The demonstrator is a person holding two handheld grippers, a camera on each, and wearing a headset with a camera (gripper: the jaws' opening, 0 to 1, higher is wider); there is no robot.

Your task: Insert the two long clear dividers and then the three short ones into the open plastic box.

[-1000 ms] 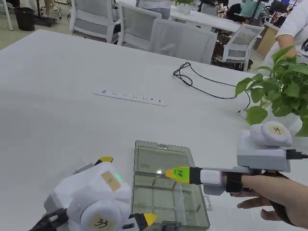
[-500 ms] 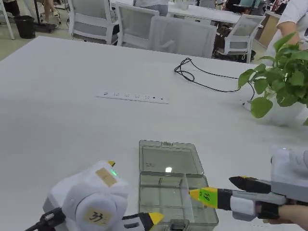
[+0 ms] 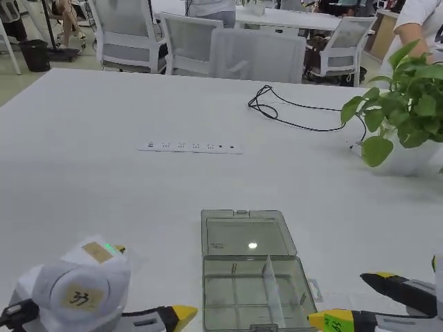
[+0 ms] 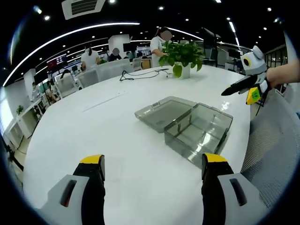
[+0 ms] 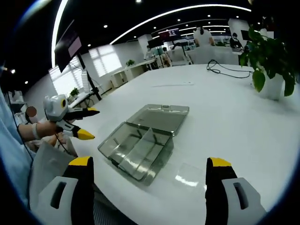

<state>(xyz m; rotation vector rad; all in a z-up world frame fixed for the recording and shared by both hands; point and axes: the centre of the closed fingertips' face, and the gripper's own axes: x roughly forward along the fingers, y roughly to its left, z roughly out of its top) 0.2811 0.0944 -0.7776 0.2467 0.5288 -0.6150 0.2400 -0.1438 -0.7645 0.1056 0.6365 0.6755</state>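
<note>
- The white surface (image 3: 83,159) lies bare from the box toward 12 o'clock as far as a power strip (image 3: 190,146). A potted plant (image 3: 405,104) stands at 2 o'clock.
- The open plastic box (image 3: 205,290) sits close to the surface's near edge, its lid flat toward 12 o'clock.
- The left gripper (image 4: 152,159) and the right gripper (image 5: 150,162) flank the box, clear of it, jaws spread wide and holding nothing.
- One long divider (image 3: 268,287) stands upright inside the box.
- The right gripper view makes plain a clear flat piece (image 5: 187,176) on the surface just beside the box. In the head view it is too faint to tell.
</note>
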